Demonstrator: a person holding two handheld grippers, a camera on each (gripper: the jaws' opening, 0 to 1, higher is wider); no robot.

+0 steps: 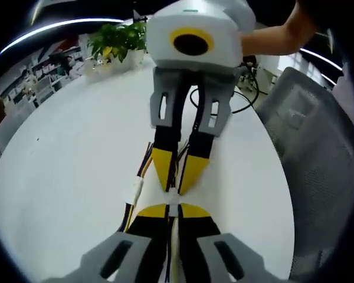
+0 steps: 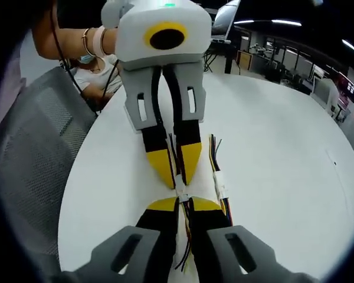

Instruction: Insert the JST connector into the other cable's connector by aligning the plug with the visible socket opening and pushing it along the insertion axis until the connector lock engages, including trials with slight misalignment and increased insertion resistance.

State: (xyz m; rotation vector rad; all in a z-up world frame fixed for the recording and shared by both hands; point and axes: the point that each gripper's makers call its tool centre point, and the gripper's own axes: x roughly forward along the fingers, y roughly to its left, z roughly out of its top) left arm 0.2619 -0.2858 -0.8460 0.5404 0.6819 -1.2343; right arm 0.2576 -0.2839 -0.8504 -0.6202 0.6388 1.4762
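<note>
Smooth matt white table, grey mesh-cloth chair, glossy plastic-sheathed cables.

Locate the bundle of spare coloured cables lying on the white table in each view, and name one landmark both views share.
Left gripper view: the spare cable bundle lies left of centre, just left of the two sets of tongs meeting tip to tip.
Right gripper view: the same bundle lies right of centre, just right of the meeting tongs.
Shared landmark: the grey mesh chair at the edge of the white table.
</note>
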